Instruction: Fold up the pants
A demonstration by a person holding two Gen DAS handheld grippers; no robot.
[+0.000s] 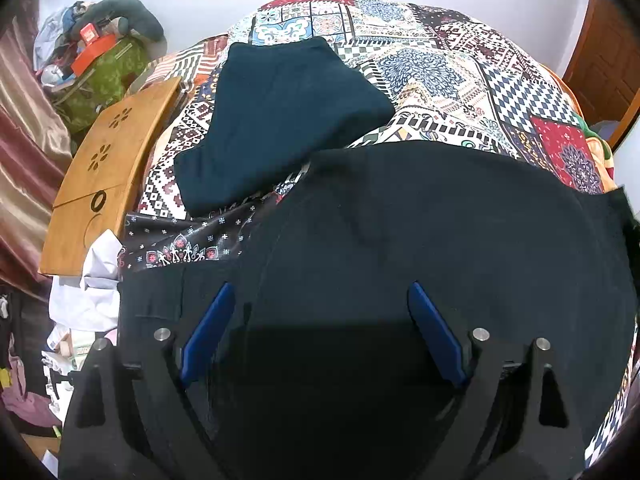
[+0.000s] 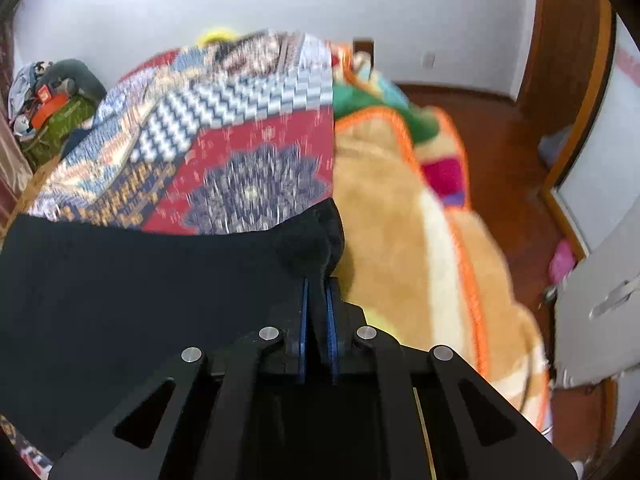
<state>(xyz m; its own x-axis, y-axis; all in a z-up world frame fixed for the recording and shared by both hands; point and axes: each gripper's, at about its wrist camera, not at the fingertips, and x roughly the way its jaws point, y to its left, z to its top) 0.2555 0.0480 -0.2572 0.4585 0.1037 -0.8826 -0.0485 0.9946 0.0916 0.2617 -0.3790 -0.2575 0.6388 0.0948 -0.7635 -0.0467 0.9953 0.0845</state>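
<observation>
Left wrist view, left gripper (image 1: 320,312) spread wide over black pants (image 1: 440,232); right gripper (image 2: 318,292) pinching their corner

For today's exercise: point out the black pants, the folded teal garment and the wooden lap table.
black pants (image 1: 440,240): left wrist view, flat middle of the cloth.
folded teal garment (image 1: 280,120): left wrist view, centre of its top layer.
wooden lap table (image 1: 108,152): left wrist view, bare top.

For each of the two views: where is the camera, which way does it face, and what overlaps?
Left wrist: behind the open left gripper, facing across black pants toward a teal garment on the quilt.
Right wrist: behind the right gripper, shut on the pants' edge, blanket beyond.
Shared: pants, quilt, green bag.
</observation>
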